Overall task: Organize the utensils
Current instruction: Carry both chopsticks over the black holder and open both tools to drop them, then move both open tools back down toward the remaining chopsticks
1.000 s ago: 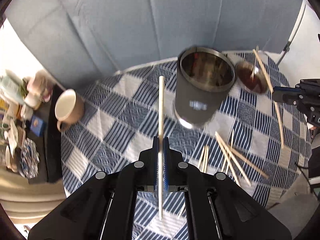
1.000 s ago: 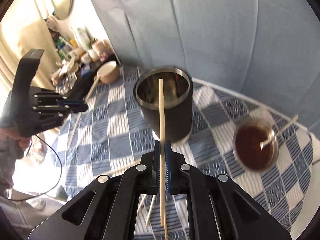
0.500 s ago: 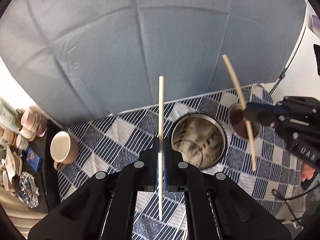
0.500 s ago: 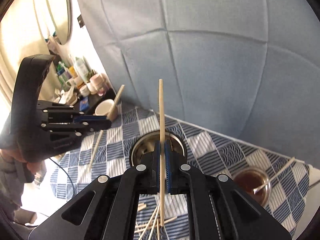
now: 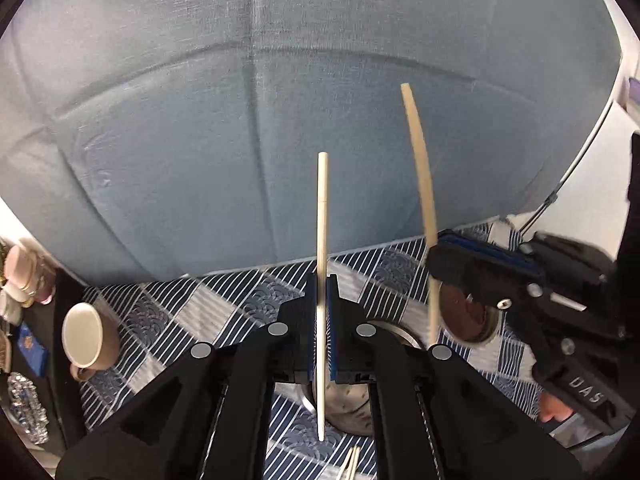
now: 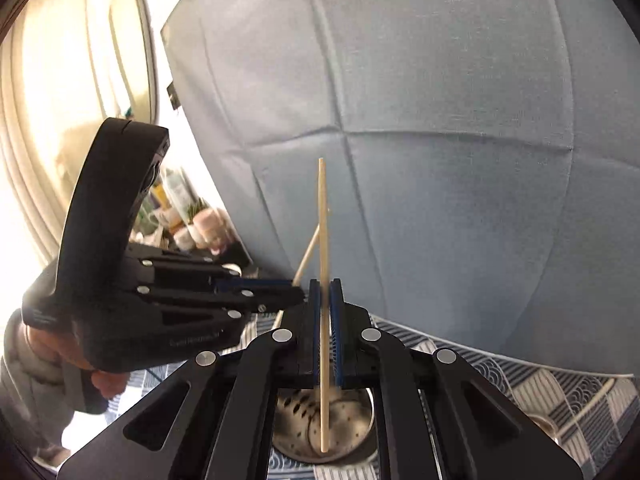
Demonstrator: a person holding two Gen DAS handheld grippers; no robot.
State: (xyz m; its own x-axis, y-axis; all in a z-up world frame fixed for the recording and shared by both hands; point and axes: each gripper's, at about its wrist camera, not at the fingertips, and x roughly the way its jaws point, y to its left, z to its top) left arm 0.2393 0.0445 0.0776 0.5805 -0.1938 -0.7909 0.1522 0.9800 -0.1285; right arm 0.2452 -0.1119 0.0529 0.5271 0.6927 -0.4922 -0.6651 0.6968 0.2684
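Observation:
My left gripper [image 5: 322, 280] is shut on a wooden chopstick [image 5: 322, 216] held upright, its lower end over the open steel utensil holder [image 5: 348, 404]. My right gripper [image 6: 325, 285] is shut on a second chopstick [image 6: 322, 220], also upright, its lower tip above the holder's perforated bottom [image 6: 304, 420]. The right gripper with its chopstick [image 5: 420, 168] shows at the right of the left wrist view. The left gripper [image 6: 292, 292] shows close on the left of the right wrist view.
A blue-and-white checked cloth [image 5: 192, 312] covers the table, backed by a grey-blue cushion [image 5: 280, 100]. A beige mug [image 5: 86, 340] lies at the left. A brown cup [image 5: 468, 316] sits behind the right gripper. Loose chopsticks [image 5: 350, 464] lie on the cloth. Bottles and jars [image 6: 188, 220] crowd a side shelf.
Both grippers have tilted up and come together over the holder, each chopstick turned from slanting forward to upright. The holder has dropped from mid-view to below the fingers.

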